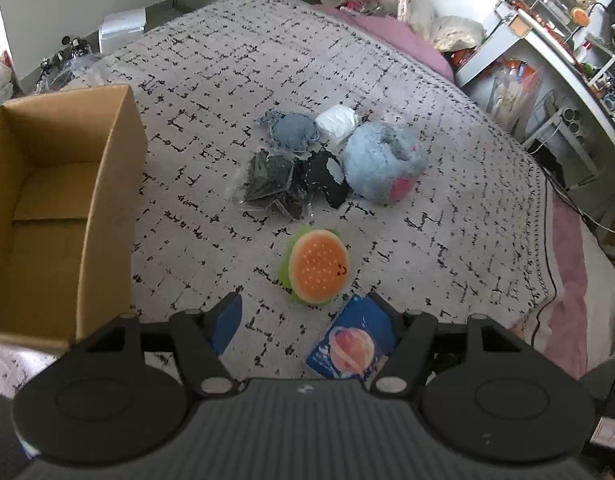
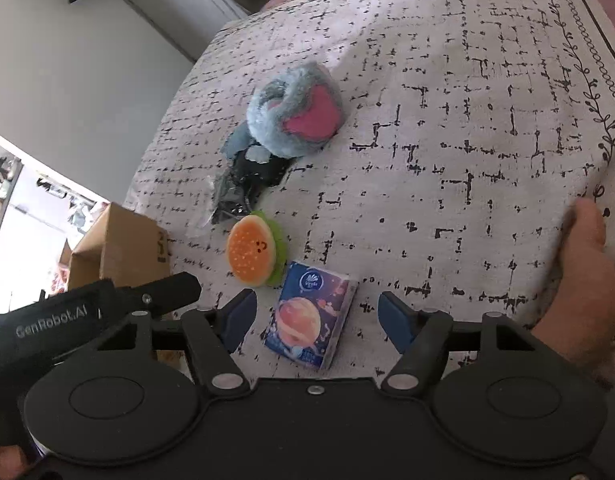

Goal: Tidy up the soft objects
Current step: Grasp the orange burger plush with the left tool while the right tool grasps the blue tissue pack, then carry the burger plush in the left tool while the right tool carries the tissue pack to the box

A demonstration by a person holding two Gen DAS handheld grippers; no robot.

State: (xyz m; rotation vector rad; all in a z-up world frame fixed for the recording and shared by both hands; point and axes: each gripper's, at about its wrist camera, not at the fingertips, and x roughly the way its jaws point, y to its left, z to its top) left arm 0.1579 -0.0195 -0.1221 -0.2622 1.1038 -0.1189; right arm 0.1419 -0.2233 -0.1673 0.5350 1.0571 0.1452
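Note:
On the patterned bedspread [image 1: 447,184] an orange and green burger plush [image 1: 317,266] lies just ahead of my left gripper [image 1: 307,318], which is open with nothing between its fingers. A blue tissue pack with a planet picture [image 2: 313,320] lies flat between the fingers of my right gripper [image 2: 317,316], which is open, with a gap on each side of the pack. The same tissue pack [image 1: 347,344] shows partly behind the left gripper's right finger. The burger plush [image 2: 253,256] is just beyond the pack to the left. The left gripper's finger [image 2: 175,290] reaches in from the left.
An open cardboard box [image 1: 111,200] stands on the left. Further back lie a furry blue and pink plush [image 1: 381,164], dark items in clear plastic [image 1: 271,184], a denim piece [image 1: 291,128] and a white bundle [image 1: 337,122]. A person's hand [image 2: 587,280] rests at the right.

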